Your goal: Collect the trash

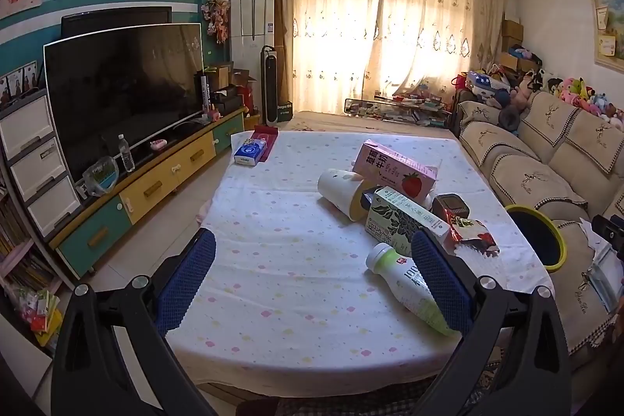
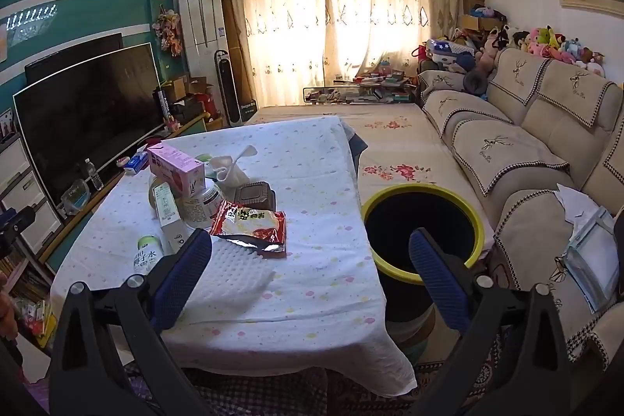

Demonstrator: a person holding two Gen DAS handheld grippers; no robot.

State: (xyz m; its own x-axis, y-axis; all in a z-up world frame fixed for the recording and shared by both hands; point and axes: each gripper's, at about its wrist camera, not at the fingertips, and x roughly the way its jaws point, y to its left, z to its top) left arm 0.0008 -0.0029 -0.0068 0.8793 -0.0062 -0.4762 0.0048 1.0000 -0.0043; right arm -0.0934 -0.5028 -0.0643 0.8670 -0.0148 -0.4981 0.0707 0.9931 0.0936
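Trash lies in a heap on the dotted tablecloth point(image 1: 273, 260): a pink strawberry milk carton point(image 1: 397, 170), a tipped white paper cup point(image 1: 339, 192), a green-and-white carton point(image 1: 401, 221), a red snack wrapper point(image 1: 474, 231) and a white-green bottle point(image 1: 409, 285) on its side. My left gripper point(image 1: 312, 260) hangs open above the table's near edge, its right finger beside the bottle. My right gripper point(image 2: 310, 256) is open too, over the table's right corner, nothing between its fingers. A white foam sheet point(image 2: 238, 268) and the red wrapper point(image 2: 249, 225) lie just ahead. The yellow-rimmed black bin point(image 2: 425, 229) stands right of the table.
A beige sofa point(image 2: 526, 151) with plush toys runs along the right. A big TV point(image 1: 121, 88) on a low cabinet stands left. A blue tissue pack point(image 1: 249, 151) sits at the table's far left corner. A black takeaway box point(image 2: 255, 195) sits behind the wrapper.
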